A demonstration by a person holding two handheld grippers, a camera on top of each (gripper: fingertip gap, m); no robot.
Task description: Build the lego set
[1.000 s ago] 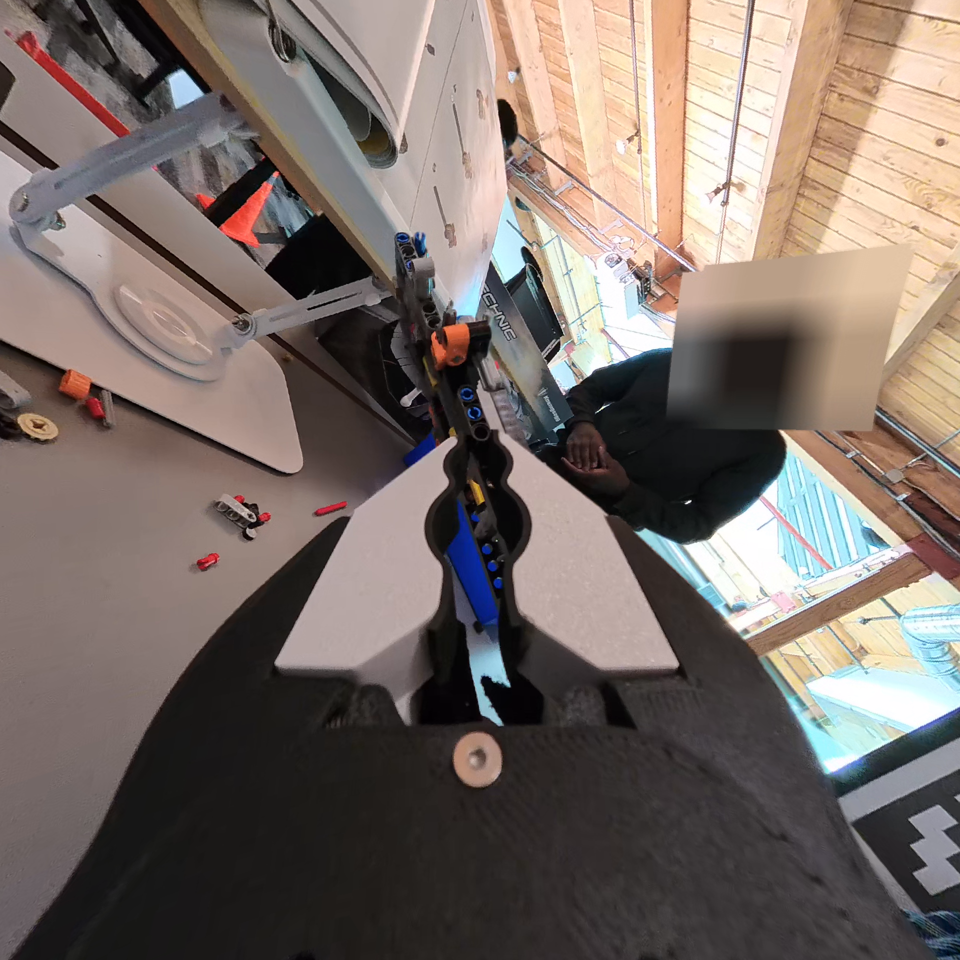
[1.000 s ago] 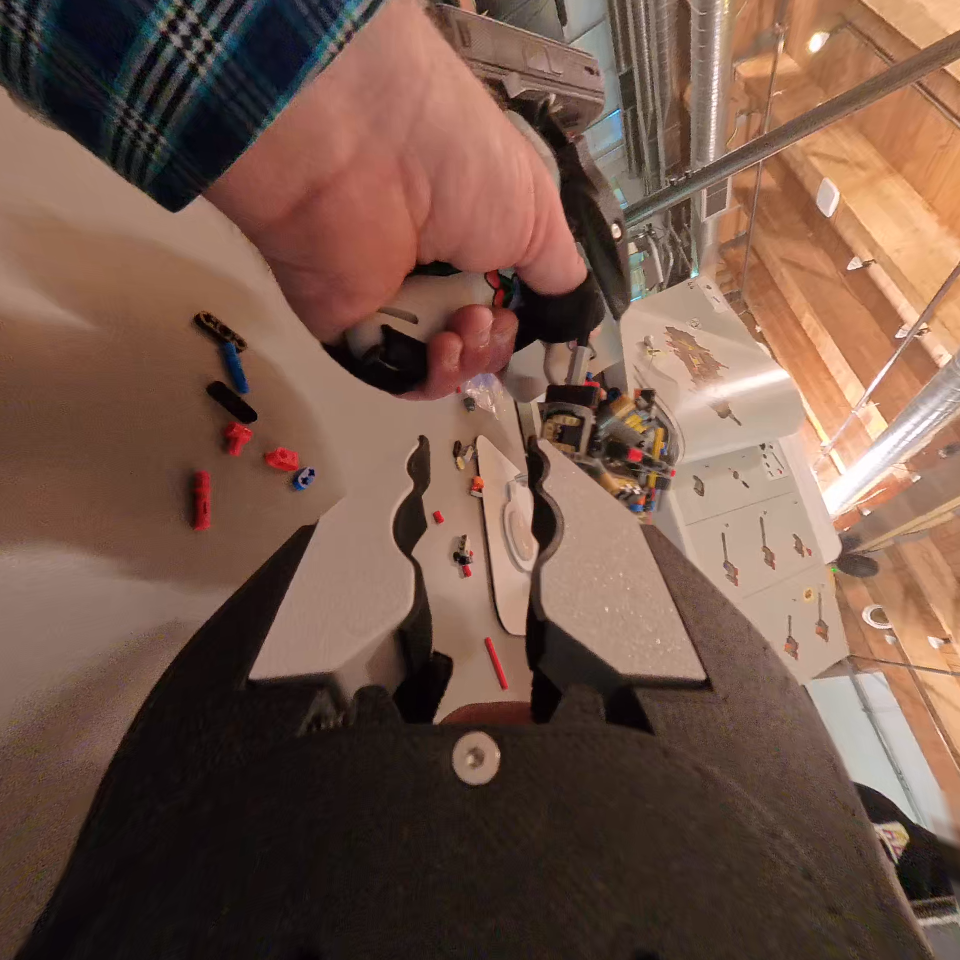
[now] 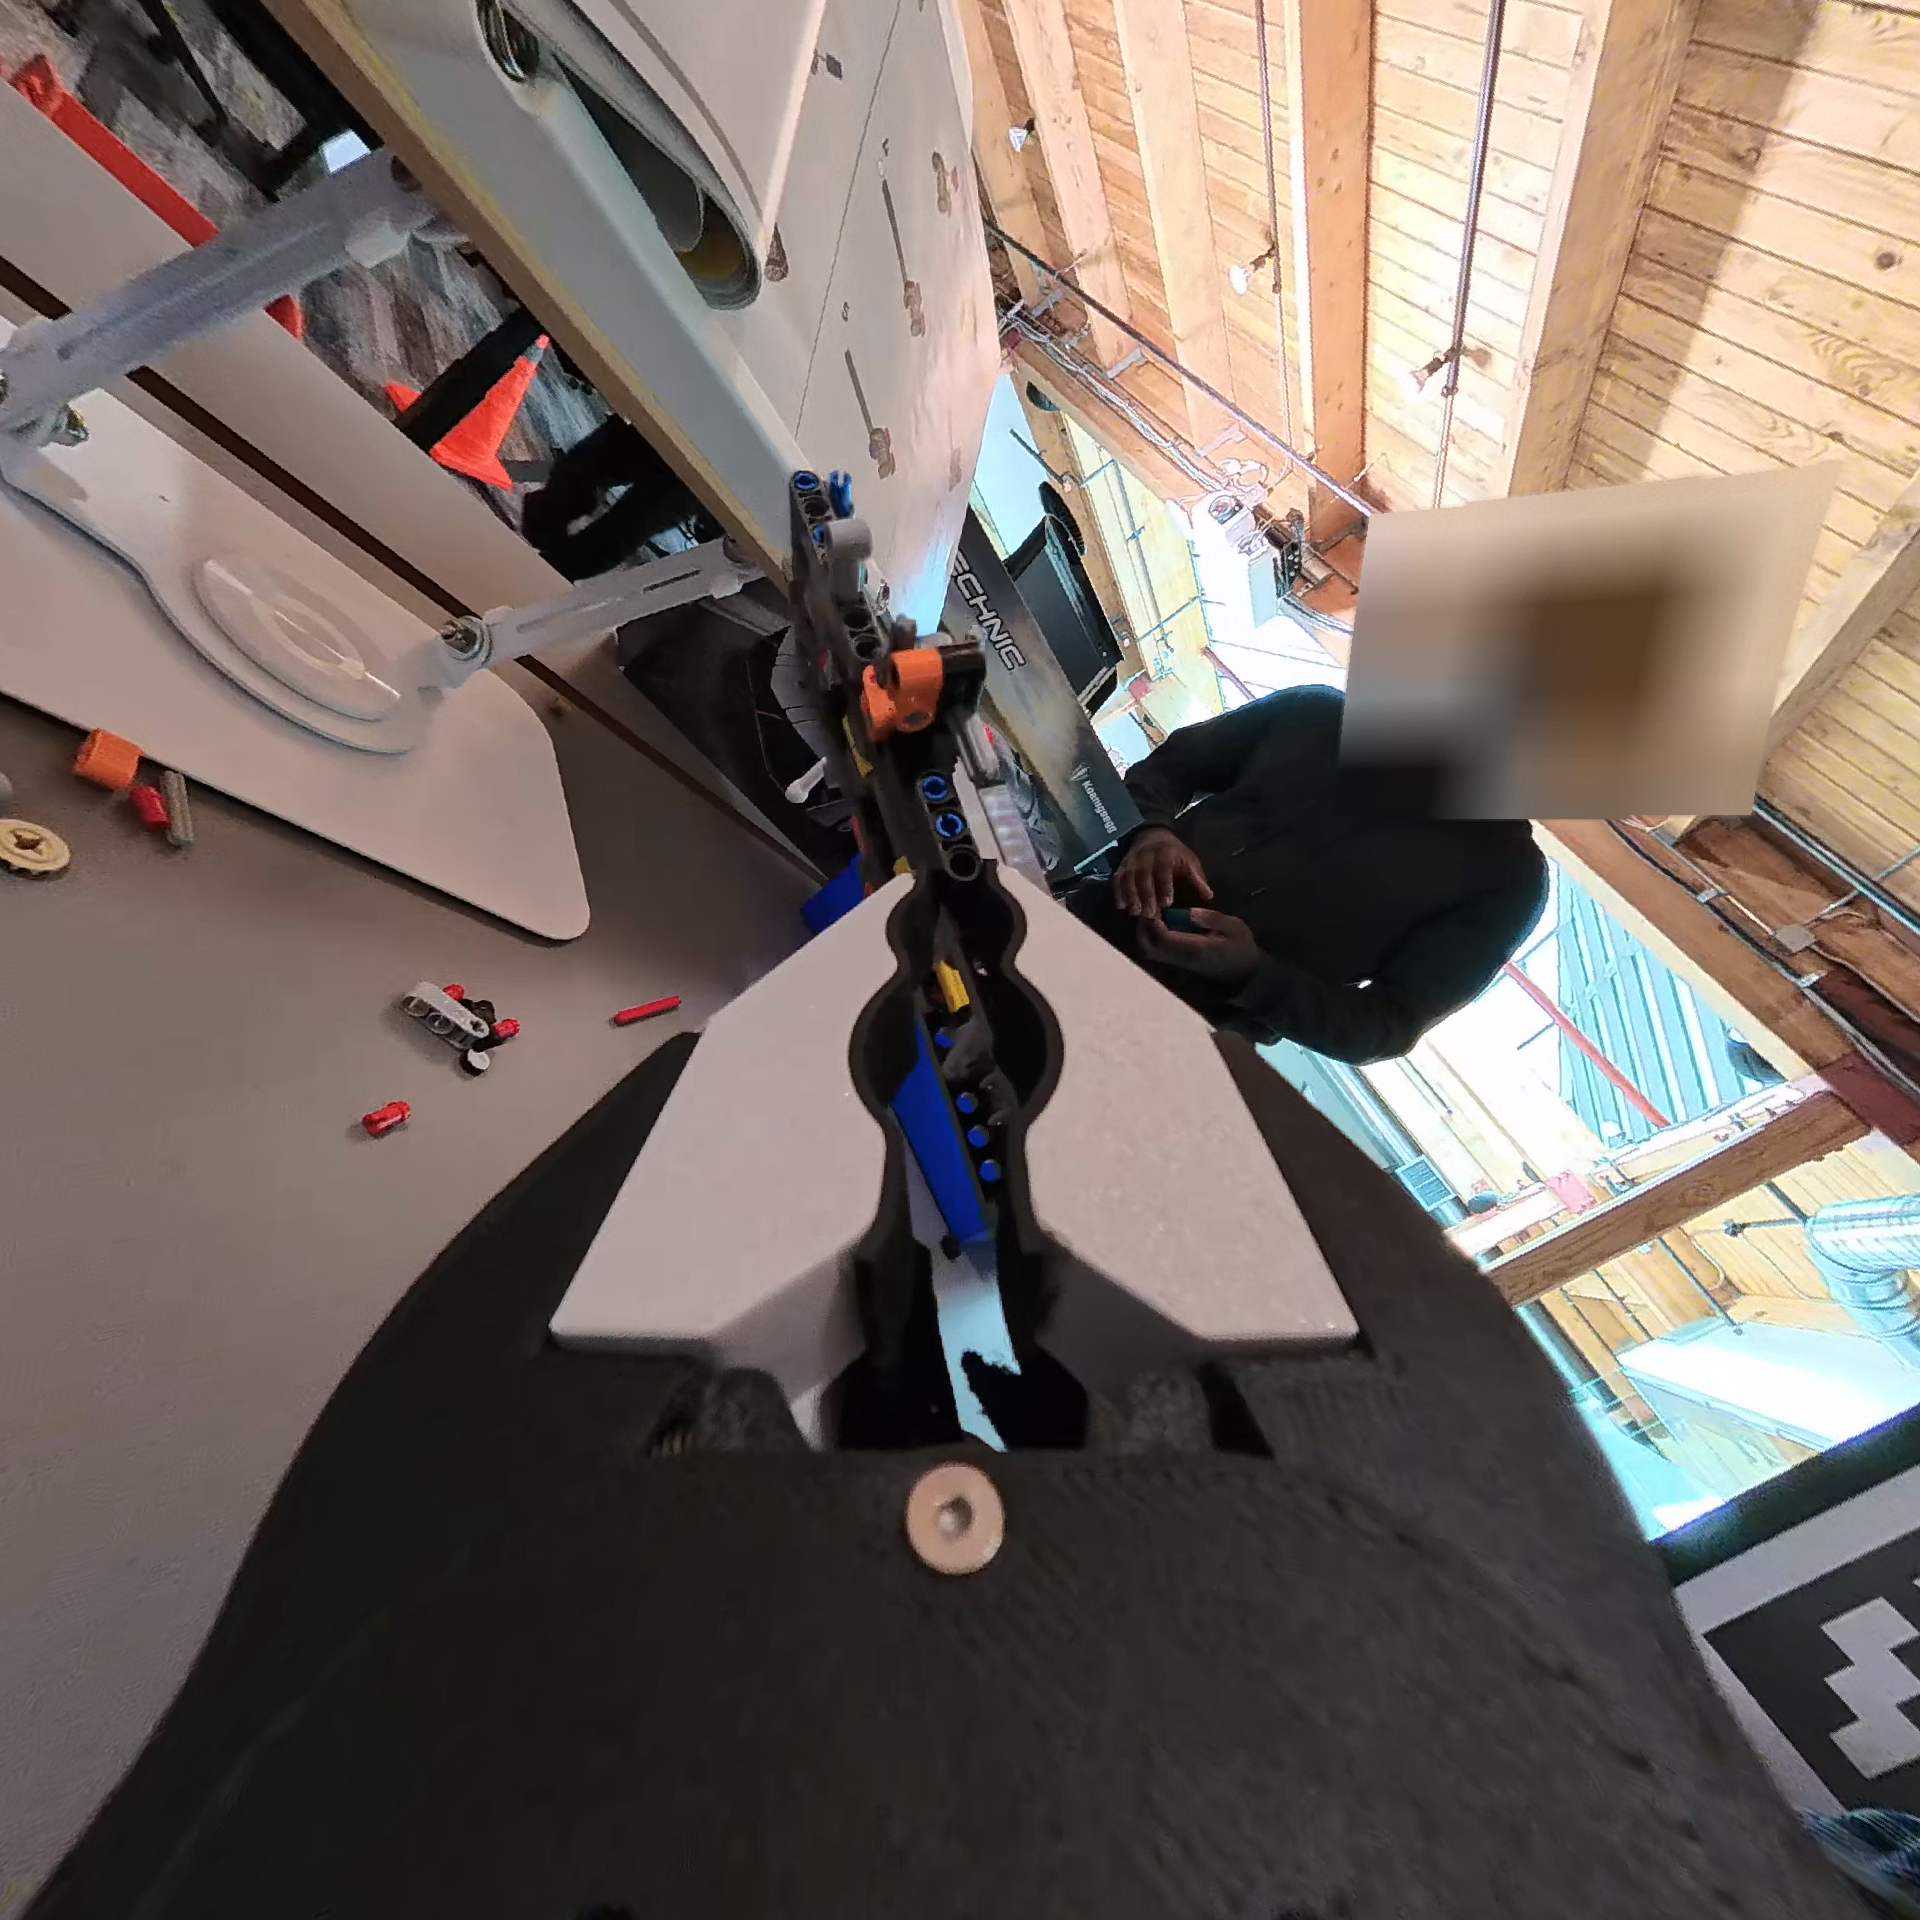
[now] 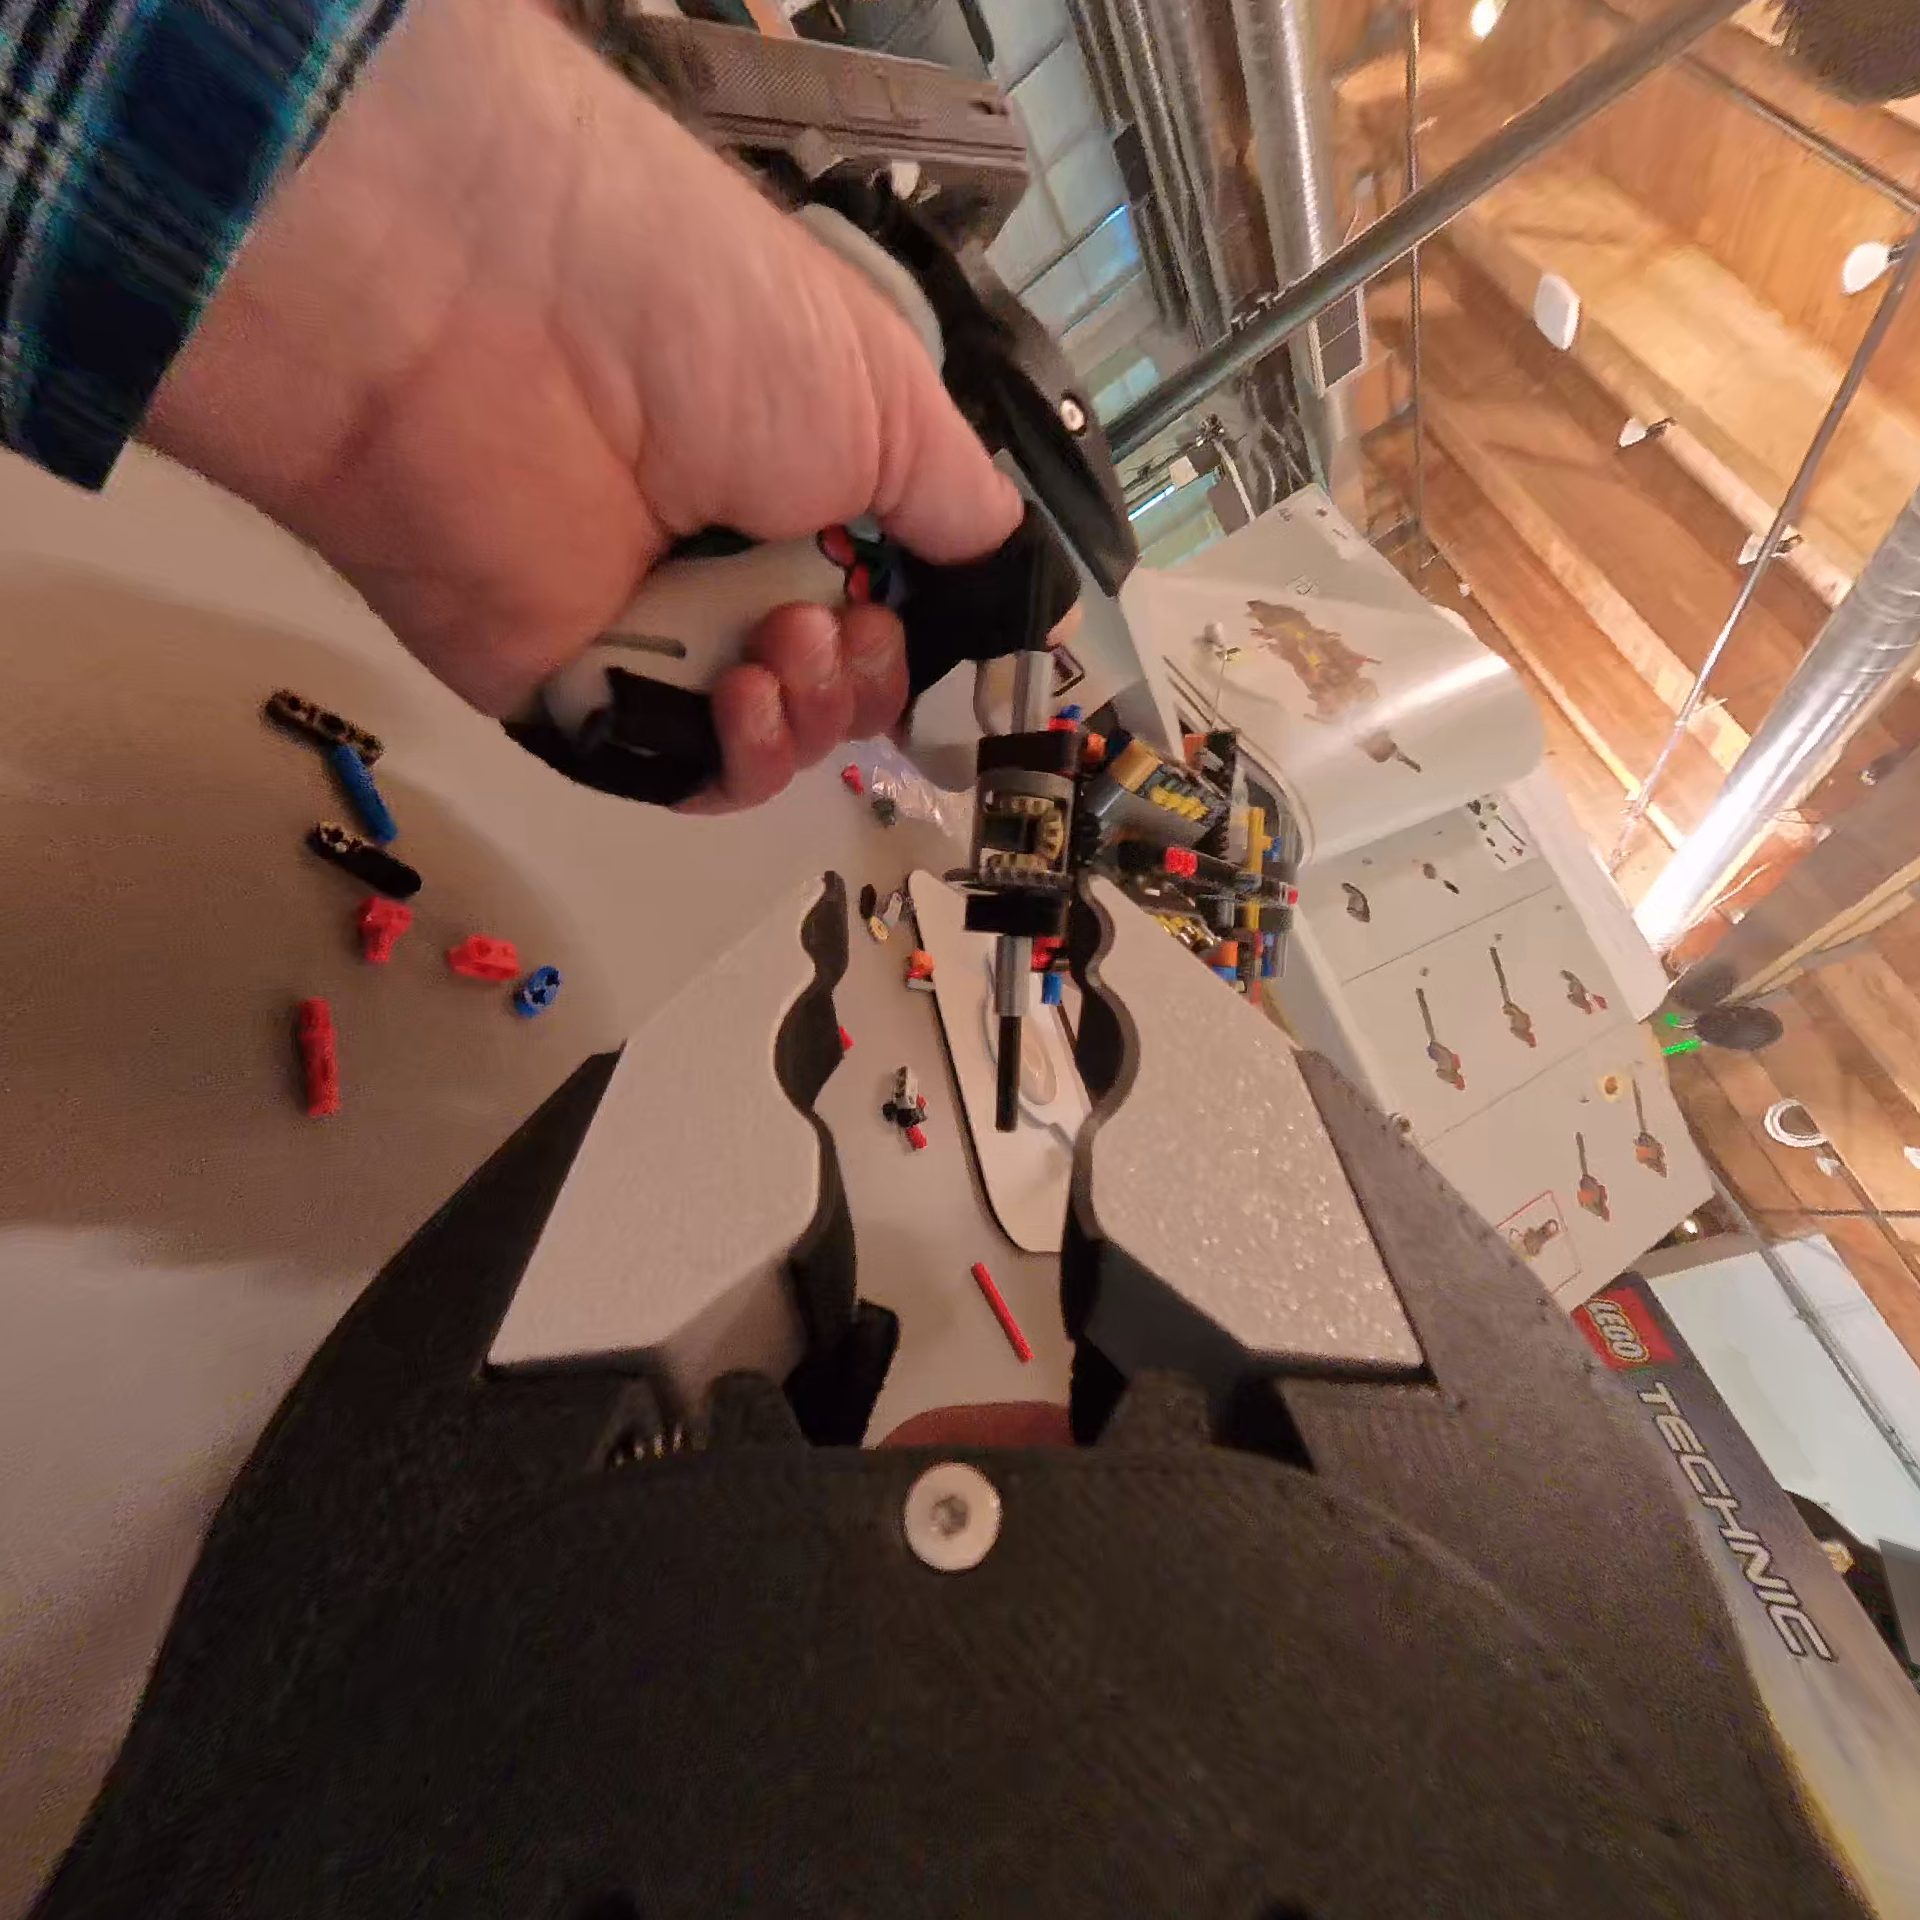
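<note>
My left gripper (image 3: 951, 904) is shut on the Lego assembly (image 3: 904, 717), a long build of black beams with blue pins and an orange piece that sticks out past the fingertips, held off the table. In the right wrist view the same assembly (image 4: 1132, 821) hangs from the left gripper, which a hand (image 4: 582, 416) grips. A grey and black axle (image 4: 1006, 1029) points down from it. My right gripper (image 4: 961, 904) is open and empty. Its fingertips stand just below the assembly, with the axle between them, not touching.
Loose red, blue and black pieces (image 4: 384, 894) lie on the grey table at left, and a red axle (image 4: 1003, 1311) between my right fingers. A white lamp base (image 3: 312, 644) lies flat. Instruction sheets (image 4: 1455, 1039) and the set's box (image 4: 1714, 1455) are at right. A person (image 3: 1351, 914) sits behind. Across from one pair of fingers to the other is roughly 11 cm.
The assembly and my right gripper have come closer together; the axle now hangs between the open right fingers. The left gripper still holds the assembly, shifted slightly.
</note>
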